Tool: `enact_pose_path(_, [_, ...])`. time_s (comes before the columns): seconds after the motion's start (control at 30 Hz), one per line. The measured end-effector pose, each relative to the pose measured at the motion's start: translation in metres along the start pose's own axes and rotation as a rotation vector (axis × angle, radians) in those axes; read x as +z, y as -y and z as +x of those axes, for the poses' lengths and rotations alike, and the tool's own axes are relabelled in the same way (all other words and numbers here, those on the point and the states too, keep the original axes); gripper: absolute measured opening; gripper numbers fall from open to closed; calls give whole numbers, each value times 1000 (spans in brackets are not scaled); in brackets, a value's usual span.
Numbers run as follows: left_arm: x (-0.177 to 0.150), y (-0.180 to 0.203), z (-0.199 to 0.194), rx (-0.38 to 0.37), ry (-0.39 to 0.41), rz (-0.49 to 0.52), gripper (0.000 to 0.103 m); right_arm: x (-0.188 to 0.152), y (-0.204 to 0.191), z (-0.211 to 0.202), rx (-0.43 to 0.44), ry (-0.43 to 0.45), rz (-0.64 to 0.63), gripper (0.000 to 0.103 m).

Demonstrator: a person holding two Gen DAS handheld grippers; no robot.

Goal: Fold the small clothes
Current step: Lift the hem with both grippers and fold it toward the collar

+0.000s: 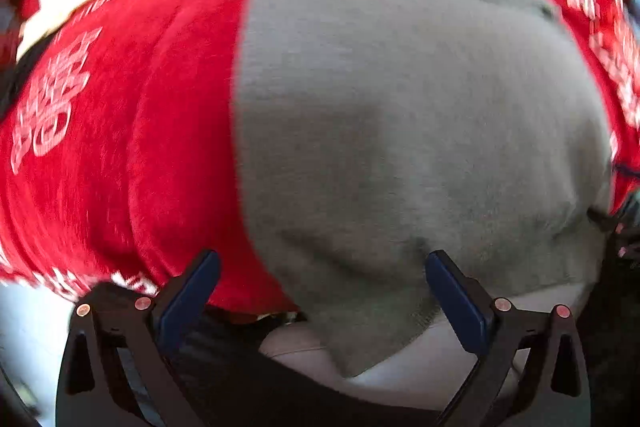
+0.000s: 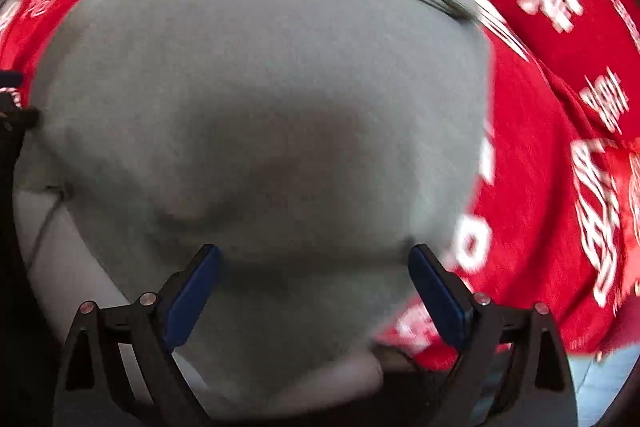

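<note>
A grey garment (image 1: 400,115) lies spread flat on a red cloth, with a folded band or seam along its far edge. It fills the middle of the right wrist view as well, as the same grey garment (image 2: 260,99). My left gripper (image 1: 322,263) hangs just over the garment's near left corner with its blue pads wide apart, and nothing is pinched between them. My right gripper (image 2: 316,255) stands open above the near right part of the garment, its pads clear of the fabric. Both views are blurred.
The red cloth (image 1: 100,147) with white printed characters covers the surface on all sides of the garment (image 2: 560,107). A pale cushion-like surface (image 1: 400,375) shows below the garment's near edge. A dark piece of the other gripper (image 2: 12,115) sits at the left rim.
</note>
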State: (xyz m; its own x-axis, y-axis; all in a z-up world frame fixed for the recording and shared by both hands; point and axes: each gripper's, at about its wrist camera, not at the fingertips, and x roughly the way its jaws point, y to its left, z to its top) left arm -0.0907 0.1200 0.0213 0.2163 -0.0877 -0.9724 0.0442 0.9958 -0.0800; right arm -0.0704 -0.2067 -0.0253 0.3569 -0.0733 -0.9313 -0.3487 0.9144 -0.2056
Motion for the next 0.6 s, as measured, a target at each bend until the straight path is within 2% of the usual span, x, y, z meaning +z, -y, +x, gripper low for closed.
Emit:
enact_pose_path(0.07, [2,-23,3,-22,-3,-99,103,-10,15,-3,36,-2,70,96])
enact_pose_path(0.17, [4,-39,16,-90,-33,-177,103,-21,40,1,114,-22,190,96])
enact_pose_path(0.33, [2,-20,33,-148,-118,-111,103,-31,56,21,270,-117,303,96])
enact_pose_path(0.47, [1,-9,41,-179,-164,-131,103,-38,62,35,432,-172,405,92])
enact_pose_path(0.57, [-2,-6,45,-210,-184,-136,103,-40,62,38,457,-190,412,80])
enact_pose_path(0.6, [-1,-6,46,-222,-191,-137,103,-41,61,37,461,-189,405,72])
